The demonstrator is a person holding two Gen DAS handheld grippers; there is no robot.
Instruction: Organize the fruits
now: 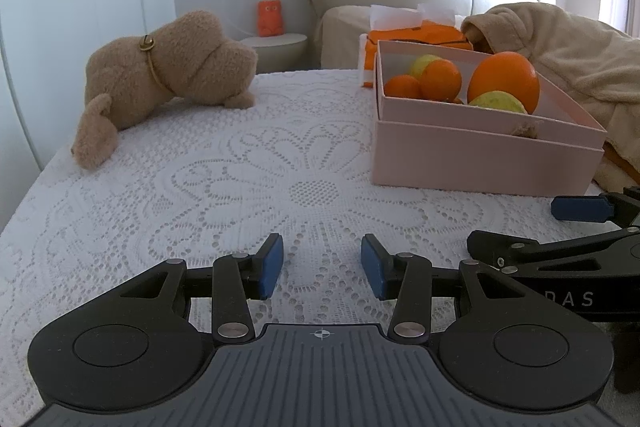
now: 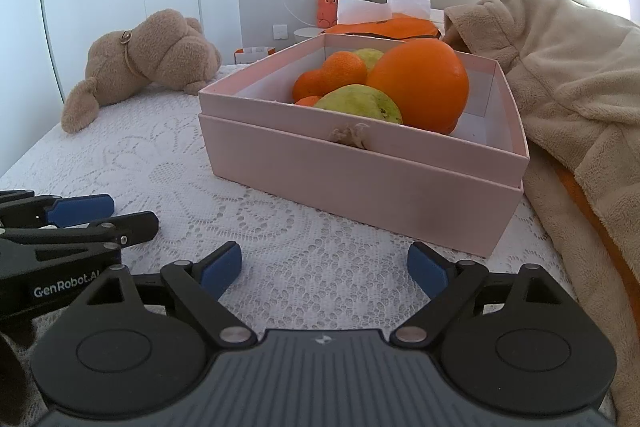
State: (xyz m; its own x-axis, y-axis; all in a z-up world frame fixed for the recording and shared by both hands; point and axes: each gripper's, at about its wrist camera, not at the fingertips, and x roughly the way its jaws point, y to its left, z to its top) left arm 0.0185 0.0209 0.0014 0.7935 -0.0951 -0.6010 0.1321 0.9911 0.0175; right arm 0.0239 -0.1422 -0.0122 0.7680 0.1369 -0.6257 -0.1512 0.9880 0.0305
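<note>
Left gripper [image 1: 322,267] is hovering low over the lace cloth [image 1: 224,187], jaws spread, nothing between them. Right gripper [image 2: 325,271] is doing the same in its own view, jaws spread wider and empty; each one is showing at the lower edge of the other's frame, just beside it.

All visible fruit is sitting inside the pink box [image 2: 360,179], centre right of the right view: a large orange [image 2: 424,83] leaning on a green-yellow fruit [image 2: 360,103], with smaller oranges [image 2: 340,71] behind. No fruit is lying loose on the cloth (so the task is looking close to done, or about to restart).

Risks from here:
- The fruit is heaped, so lifting one piece could be sending the large orange rolling over the low rim.
- The beige blanket [image 2: 568,87] is crowding the box at right and could be snagging a finger.
- The lace may catch pads dragged across it.

The plush dog [image 1: 160,75], upper left, is lying well apart.
</note>
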